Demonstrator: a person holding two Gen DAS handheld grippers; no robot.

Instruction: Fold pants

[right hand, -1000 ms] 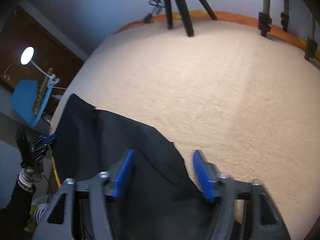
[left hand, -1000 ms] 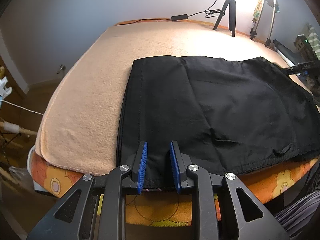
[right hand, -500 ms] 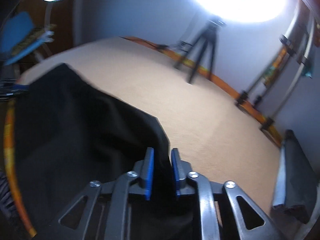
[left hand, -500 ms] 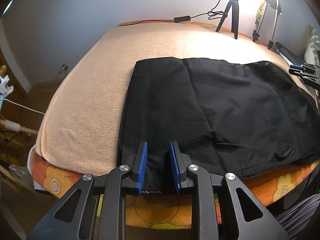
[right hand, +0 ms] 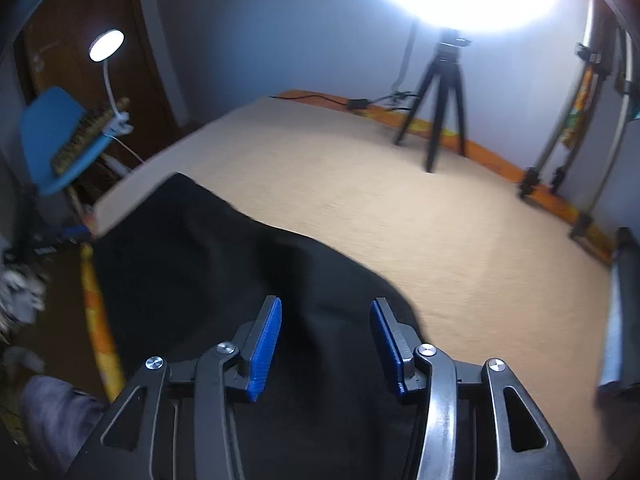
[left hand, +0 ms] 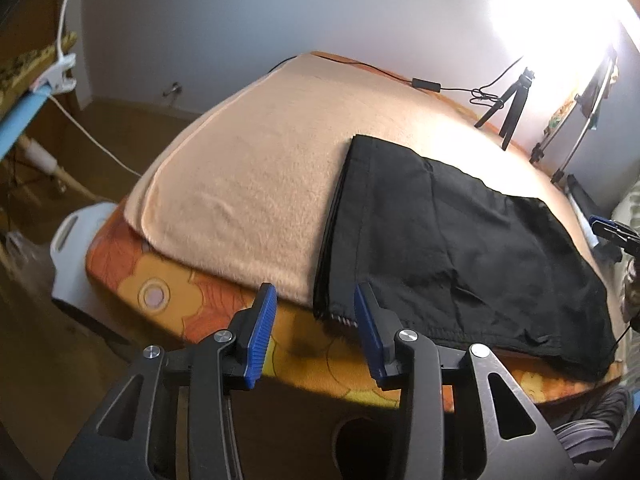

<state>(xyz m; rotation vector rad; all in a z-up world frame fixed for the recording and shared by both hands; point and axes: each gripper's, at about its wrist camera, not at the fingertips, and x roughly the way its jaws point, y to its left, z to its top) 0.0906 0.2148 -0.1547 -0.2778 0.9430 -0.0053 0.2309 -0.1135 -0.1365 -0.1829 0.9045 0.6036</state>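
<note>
Black pants [left hand: 452, 240] lie folded flat on a peach blanket [left hand: 256, 168] over the bed. Their near left corner hangs slightly over the bed's front edge. My left gripper [left hand: 316, 320] is open and empty, just in front of that corner, off the bed edge. In the right wrist view the pants [right hand: 224, 264] spread below and ahead of my right gripper [right hand: 324, 336], which is open and empty above the cloth's right end. The right gripper also shows at the far right of the left wrist view [left hand: 612, 236].
A black tripod [right hand: 440, 96] and light stands [right hand: 560, 160] stand at the bed's far edge with a cable [left hand: 424, 84]. A blue chair [right hand: 52, 140] with a clip lamp is at the left. The orange flowered mattress edge [left hand: 200, 300] faces me.
Both grippers have opened and let go of the pants. The left gripper has pulled back and to the left off the bed edge. The right view has swung and lifted.
</note>
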